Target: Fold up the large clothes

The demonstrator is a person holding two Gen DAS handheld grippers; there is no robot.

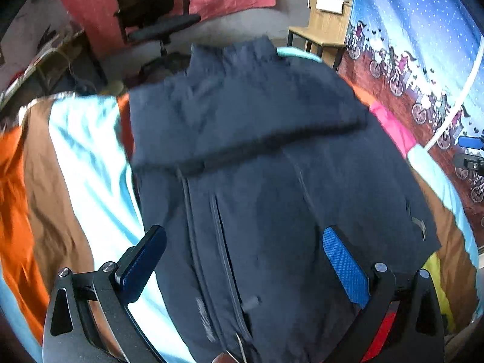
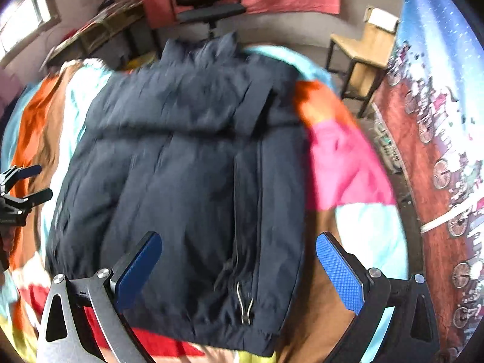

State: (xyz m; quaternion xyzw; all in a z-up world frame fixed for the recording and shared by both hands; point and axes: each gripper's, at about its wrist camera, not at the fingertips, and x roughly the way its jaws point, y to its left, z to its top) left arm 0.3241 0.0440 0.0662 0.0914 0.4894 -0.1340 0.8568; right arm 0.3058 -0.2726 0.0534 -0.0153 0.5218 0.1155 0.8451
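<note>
A dark navy zip jacket (image 1: pixel 257 157) lies flat on a colourful patchwork bedcover (image 1: pixel 84 163), with its sleeves folded across the chest and its collar at the far end. It also shows in the right wrist view (image 2: pixel 181 175), with its zip pull (image 2: pixel 245 305) near the hem. My left gripper (image 1: pixel 245 242) is open and empty above the jacket's lower part. My right gripper (image 2: pixel 239 248) is open and empty above the hem. The left gripper also appears at the left edge of the right wrist view (image 2: pixel 30 181).
The bedcover (image 2: pixel 348 163) has orange, brown, pale blue and pink patches. A black office chair (image 1: pixel 151 15) stands beyond the bed before a red cloth. A wooden chair (image 2: pixel 363 48) stands at the back right. A blue and red printed hanging (image 1: pixel 423 60) runs along the right side.
</note>
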